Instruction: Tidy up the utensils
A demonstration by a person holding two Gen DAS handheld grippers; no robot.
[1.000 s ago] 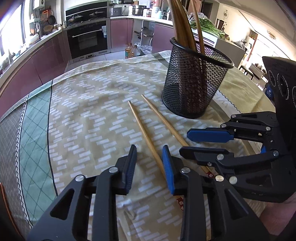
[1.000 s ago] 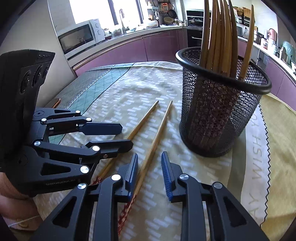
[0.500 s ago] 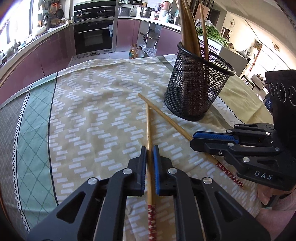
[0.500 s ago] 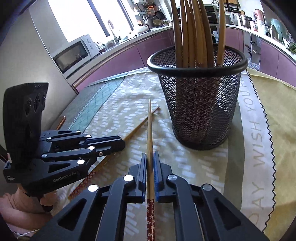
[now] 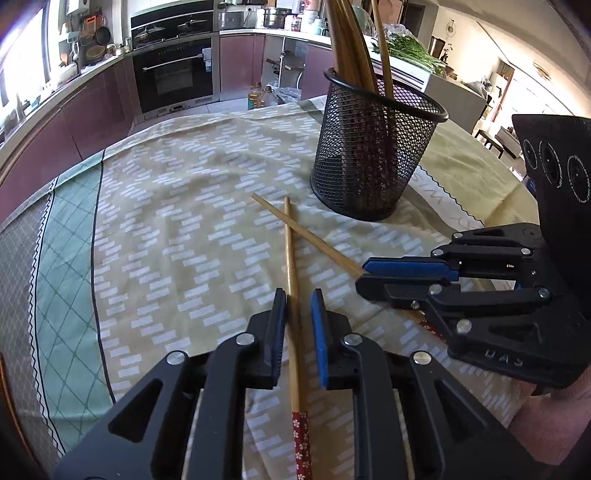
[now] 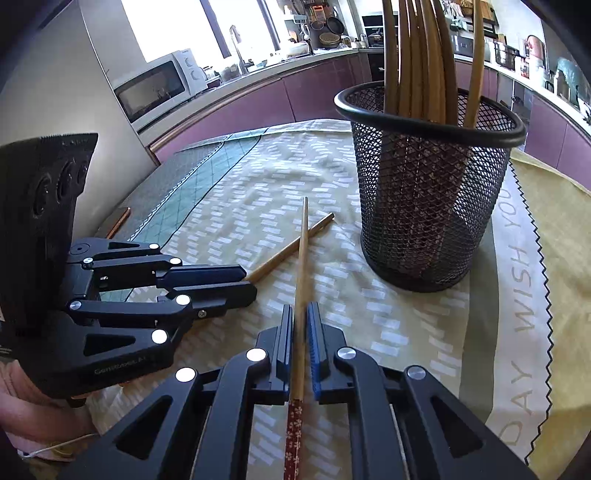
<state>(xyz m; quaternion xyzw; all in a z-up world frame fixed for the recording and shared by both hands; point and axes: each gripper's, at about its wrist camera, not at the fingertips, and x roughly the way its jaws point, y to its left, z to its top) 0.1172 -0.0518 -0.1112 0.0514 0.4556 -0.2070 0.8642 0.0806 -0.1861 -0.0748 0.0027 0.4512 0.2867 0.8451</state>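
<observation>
Left wrist: two loose chopsticks [image 5: 291,254], one holder [image 5: 373,158].

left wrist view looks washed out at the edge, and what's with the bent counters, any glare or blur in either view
Left wrist view: window blown out white, counters bowed by fisheye. Right wrist view: window overexposed too, mesh holder sharp, its chopsticks curved by the lens; no motion blur.
</observation>
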